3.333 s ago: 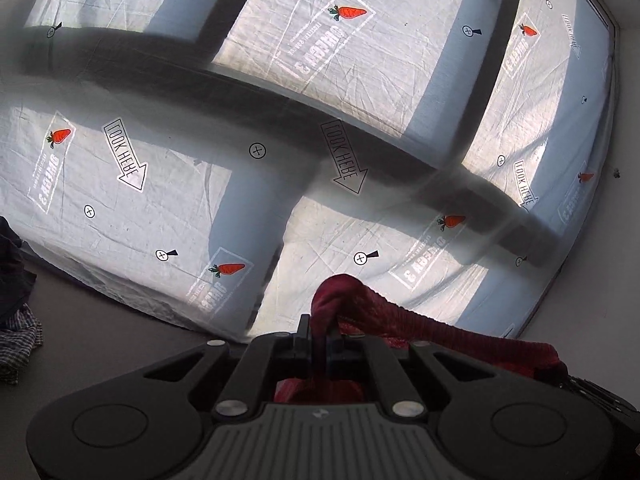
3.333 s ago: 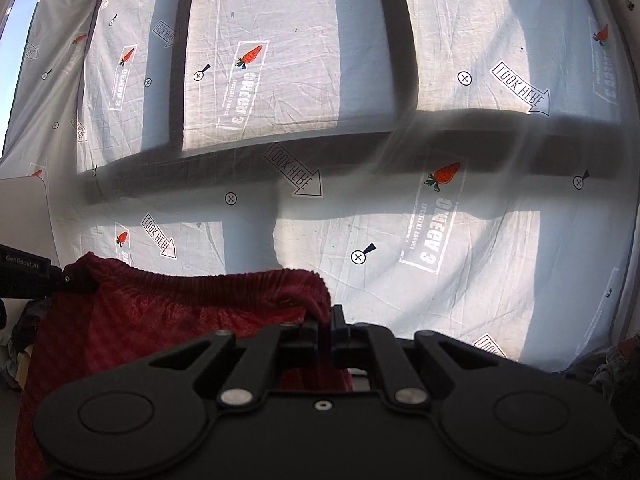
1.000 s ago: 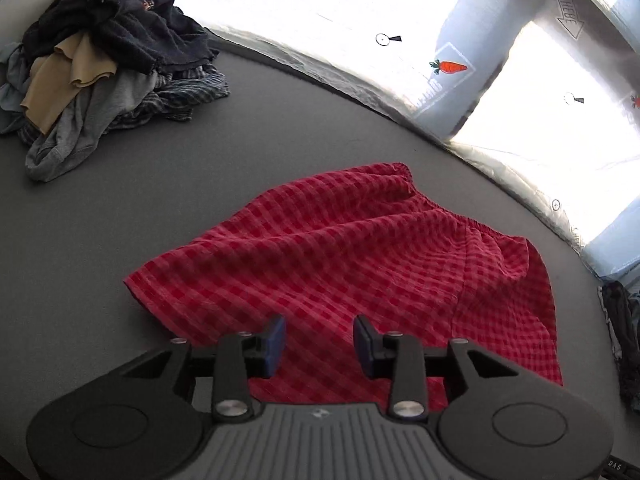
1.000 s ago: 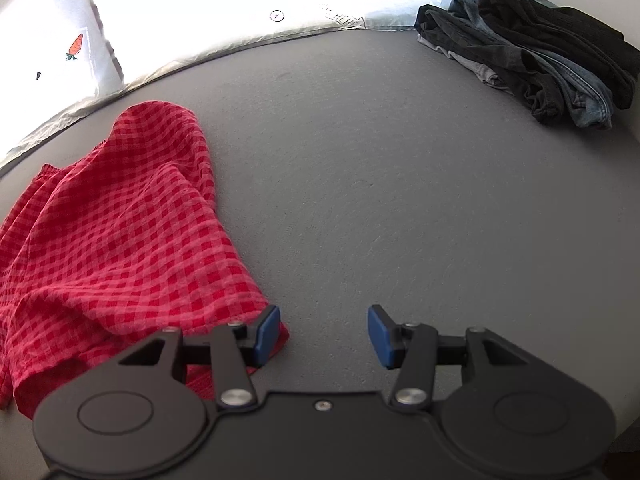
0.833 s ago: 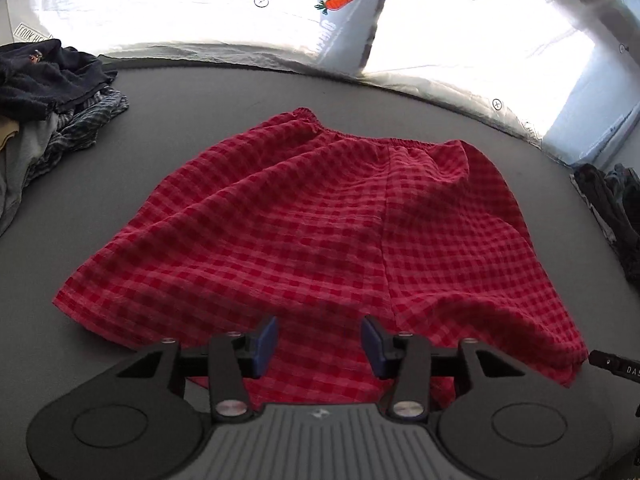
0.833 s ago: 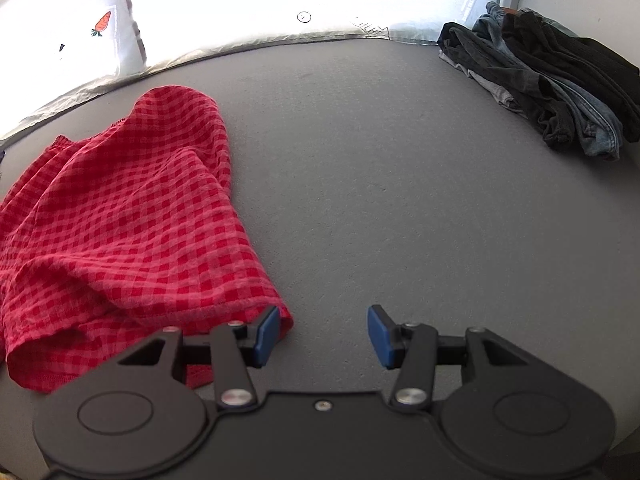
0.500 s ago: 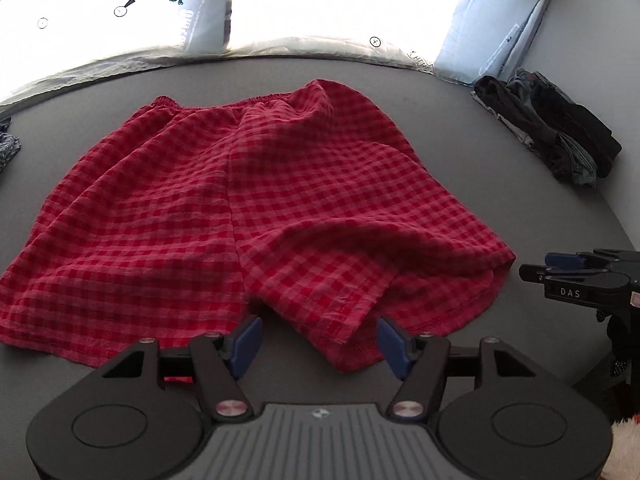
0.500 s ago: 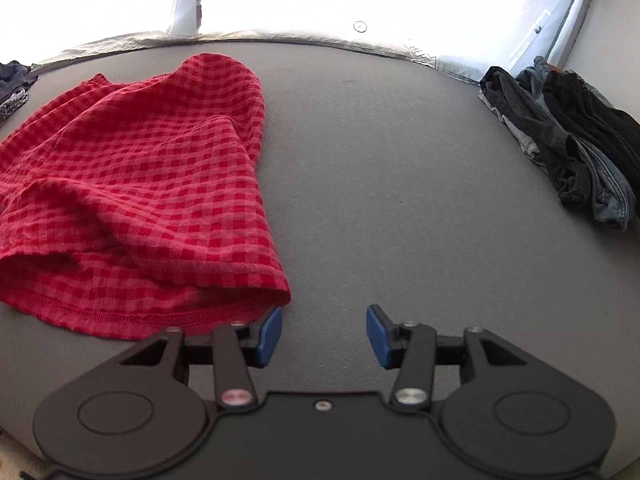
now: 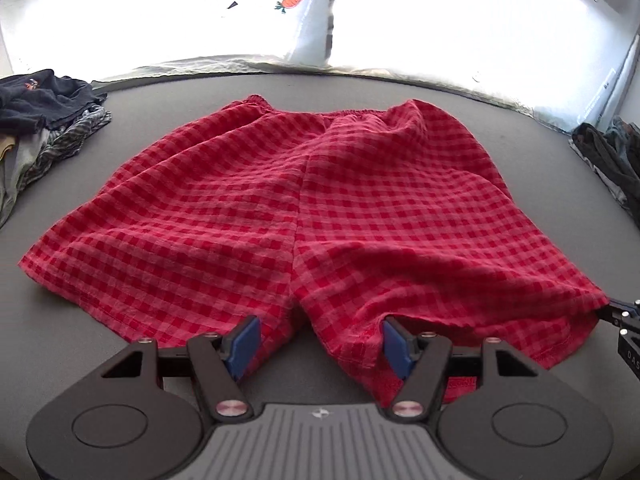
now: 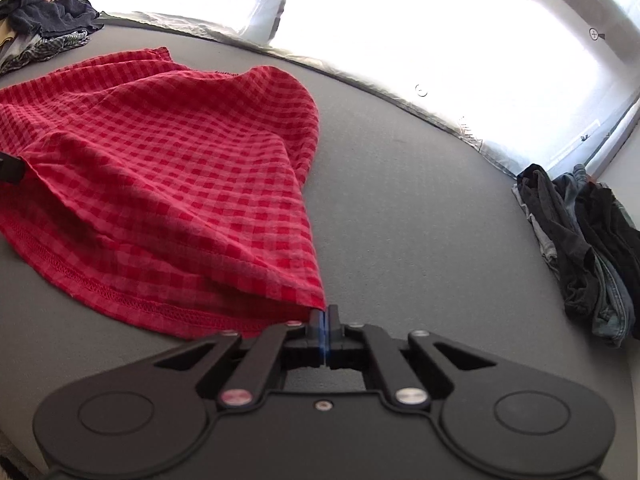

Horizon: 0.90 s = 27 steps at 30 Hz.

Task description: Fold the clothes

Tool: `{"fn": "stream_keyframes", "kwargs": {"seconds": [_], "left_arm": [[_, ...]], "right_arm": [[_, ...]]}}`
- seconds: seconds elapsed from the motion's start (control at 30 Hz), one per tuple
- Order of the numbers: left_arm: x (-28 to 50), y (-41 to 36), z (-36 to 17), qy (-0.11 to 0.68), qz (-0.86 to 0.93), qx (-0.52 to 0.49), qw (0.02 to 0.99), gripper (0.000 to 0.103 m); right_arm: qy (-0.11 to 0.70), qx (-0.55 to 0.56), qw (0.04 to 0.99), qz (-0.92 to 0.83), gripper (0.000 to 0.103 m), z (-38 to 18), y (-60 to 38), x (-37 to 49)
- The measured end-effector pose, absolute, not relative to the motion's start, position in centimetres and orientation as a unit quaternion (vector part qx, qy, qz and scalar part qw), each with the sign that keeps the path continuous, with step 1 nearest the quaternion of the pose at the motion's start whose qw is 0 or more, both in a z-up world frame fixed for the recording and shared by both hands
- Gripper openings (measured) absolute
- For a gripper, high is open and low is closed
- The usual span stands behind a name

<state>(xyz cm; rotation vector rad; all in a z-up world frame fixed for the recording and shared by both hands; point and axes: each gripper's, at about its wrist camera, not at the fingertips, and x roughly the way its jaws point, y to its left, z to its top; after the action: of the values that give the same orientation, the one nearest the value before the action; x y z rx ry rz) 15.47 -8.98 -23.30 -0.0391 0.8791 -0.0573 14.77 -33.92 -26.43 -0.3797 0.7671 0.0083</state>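
Red checked shorts (image 9: 304,208) lie spread on the grey table, waistband at the far side, leg hems toward me. My left gripper (image 9: 320,344) is open, its blue pads either side of the crotch and the inner hem of the right leg. My right gripper (image 10: 325,326) is shut on the outer hem corner of the right leg of the shorts (image 10: 180,168), low over the table. The right gripper also shows at the right edge of the left wrist view (image 9: 624,320).
A pile of dark and striped clothes (image 9: 40,120) lies at the far left of the table (image 9: 80,344). A pile of dark clothes and jeans (image 10: 588,248) lies at the right. A bright printed sheet (image 9: 360,20) hangs behind the table.
Both grippers let go of the shorts' waistband, laid them on the table and moved to the hems. My right gripper has closed on the right leg's hem corner; my left has opened wider.
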Motion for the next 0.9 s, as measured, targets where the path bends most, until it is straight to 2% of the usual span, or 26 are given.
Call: {"fn": "stream_keyframes", "kwargs": {"seconds": [0.13,0.2,0.3,0.43,0.53,0.6,0.7,0.9], "left_arm": [[13.7,-6.6,-21.2,0.403,-0.035,-0.084,0.911,0.067],[12.7,-6.5,-20.6,0.400,-0.045,-0.078,0.912,0.067],[12.0,-7.0,-21.5,0.424,-0.049,-0.042,0.904,0.067],[12.8,-6.3,-23.8,0.484,-0.039,-0.067,0.872,0.067],[13.2,-5.7,-23.4,0.492,-0.041,-0.068,0.867,0.066],[13.5,-5.2,-22.6,0.493,-0.050,-0.070,0.866,0.067],[13.7,-4.5,-20.7,0.487,-0.077,-0.079,0.866,0.070],[15.7,-2.3,-16.8,0.454,-0.114,-0.074,0.881,0.076]], "right_arm": [[0.337,-0.195,0.921,-0.001,0.000,-23.6,-34.8,12.9],[0.334,-0.194,0.922,0.005,0.000,-22.8,-35.1,12.2],[0.368,-0.173,0.913,0.011,0.000,-23.9,-35.7,12.2],[0.436,-0.128,0.891,0.014,0.001,-26.5,-36.4,12.8],[0.464,-0.111,0.879,0.014,0.014,-26.7,-36.7,13.1],[0.468,-0.100,0.878,0.014,0.026,-26.1,-37.3,13.1],[0.460,-0.054,0.886,0.014,0.033,-24.3,-39.0,13.5],[0.433,0.012,0.901,0.009,0.035,-22.1,-40.7,16.5]]}}
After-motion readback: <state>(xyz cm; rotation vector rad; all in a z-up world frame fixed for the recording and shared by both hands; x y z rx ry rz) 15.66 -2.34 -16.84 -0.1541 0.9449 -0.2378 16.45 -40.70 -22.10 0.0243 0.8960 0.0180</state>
